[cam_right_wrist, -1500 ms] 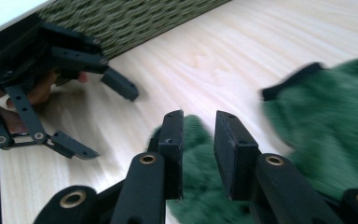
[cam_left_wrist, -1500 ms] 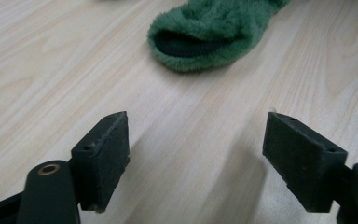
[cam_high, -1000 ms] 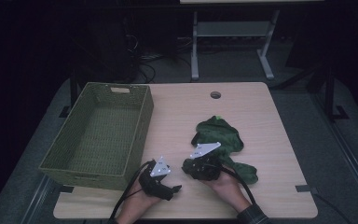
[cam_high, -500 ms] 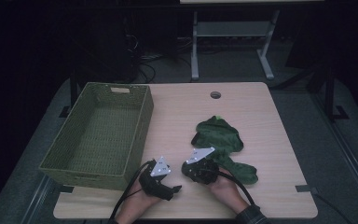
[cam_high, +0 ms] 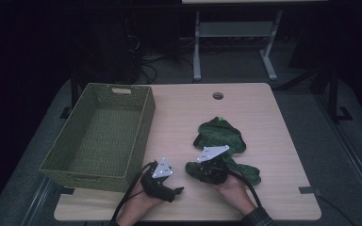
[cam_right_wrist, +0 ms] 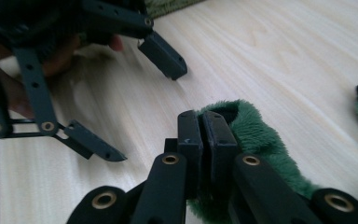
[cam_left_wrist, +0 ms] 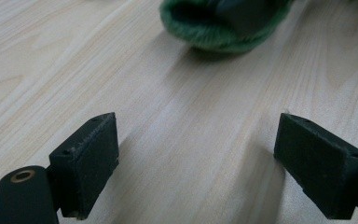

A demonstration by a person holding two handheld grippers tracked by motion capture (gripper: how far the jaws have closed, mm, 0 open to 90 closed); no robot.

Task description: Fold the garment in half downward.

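Fabric is the thing in hand here: a green plush garment (cam_high: 221,141) lies crumpled on the right half of the table (cam_high: 188,113), its near end running out toward the near right edge. Your right gripper (cam_right_wrist: 204,128) has its pads pressed together, having just finished closing, and in the right gripper view a fold of the green pile bulges around and behind them. Whether cloth is truly caught between the pads or only beside them cannot be told from here, so test before you trust it. Lift a little and watch that the fold comes up with the pads; if it slides off, spread them and take a deeper bite farther into the plush, not on its outermost fringe.

Your left gripper (cam_left_wrist: 196,158) sits low over bare wood at the near edge, its pads spread wide with nothing between them. The garment's rolled green hem lies just beyond it, apart from both pads. If you want a second hold, bring that gripper forward until the hem sits between the pads, then close. Keep the two grippers from knocking, as they stand near each other.

The woven green basket (cam_high: 99,136) stands on the left half of the table, well apart from the garment. If that is where the cloth is bound, raise it high enough that the trailing end clears the near right wall of the basket.
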